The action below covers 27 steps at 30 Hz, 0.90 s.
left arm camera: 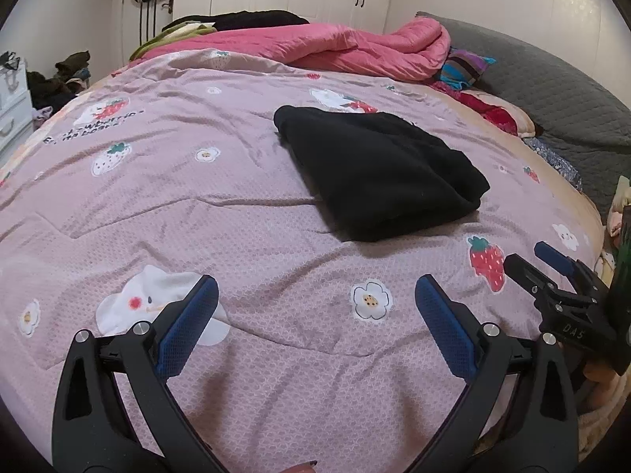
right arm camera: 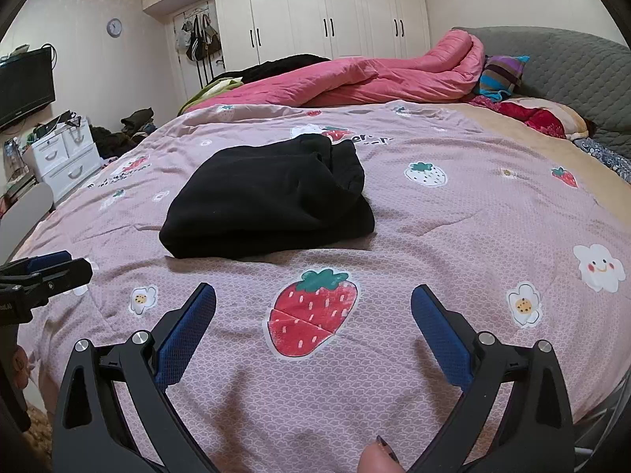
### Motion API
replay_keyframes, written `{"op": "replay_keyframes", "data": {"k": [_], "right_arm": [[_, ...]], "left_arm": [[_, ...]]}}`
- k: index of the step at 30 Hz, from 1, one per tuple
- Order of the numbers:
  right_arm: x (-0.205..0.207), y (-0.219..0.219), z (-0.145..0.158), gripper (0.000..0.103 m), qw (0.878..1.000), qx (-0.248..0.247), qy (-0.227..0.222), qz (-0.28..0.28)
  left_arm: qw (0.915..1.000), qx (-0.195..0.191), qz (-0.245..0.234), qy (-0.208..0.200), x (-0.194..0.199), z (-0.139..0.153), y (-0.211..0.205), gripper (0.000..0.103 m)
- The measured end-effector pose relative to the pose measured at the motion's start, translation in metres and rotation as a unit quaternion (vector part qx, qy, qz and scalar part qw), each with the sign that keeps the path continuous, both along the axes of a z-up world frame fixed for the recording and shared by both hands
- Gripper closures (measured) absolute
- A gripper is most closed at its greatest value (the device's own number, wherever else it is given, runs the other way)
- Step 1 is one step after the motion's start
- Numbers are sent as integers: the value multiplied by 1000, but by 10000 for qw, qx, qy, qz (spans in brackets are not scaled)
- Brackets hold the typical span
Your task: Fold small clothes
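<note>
Now the black garment [left arm camera: 378, 173] lies folded on the bed's strawberry quilt [left arm camera: 157, 205], well apart from both grippers; left gripper [left arm camera: 315, 311] and right gripper [right arm camera: 313, 315] are released and empty, so the next move is probably fetching another piece

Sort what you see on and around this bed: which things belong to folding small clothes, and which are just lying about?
Belongs to the job: black garment, folded on the bedspread; left gripper; right gripper, both open.

Lying about: pink quilt, striped pillow, clothes pile on the floor.
</note>
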State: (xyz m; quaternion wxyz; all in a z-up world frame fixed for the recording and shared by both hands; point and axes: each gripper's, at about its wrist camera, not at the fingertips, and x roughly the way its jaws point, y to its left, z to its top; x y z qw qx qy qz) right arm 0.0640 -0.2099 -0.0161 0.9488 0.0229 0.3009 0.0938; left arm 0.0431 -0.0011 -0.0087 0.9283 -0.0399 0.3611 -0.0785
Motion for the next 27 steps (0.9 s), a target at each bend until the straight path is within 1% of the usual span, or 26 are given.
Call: {"op": "replay_keyframes", "data": {"k": [10,27], "right_arm": [[0,0,-1,4,10000,10,11,-5],[1,-1,-1,4,10000,-5,20,-1]], "left_arm": [[9999,96,74,46,0,-1,-1,9],[9999,83,135,60,0,-1,1,9]]}}
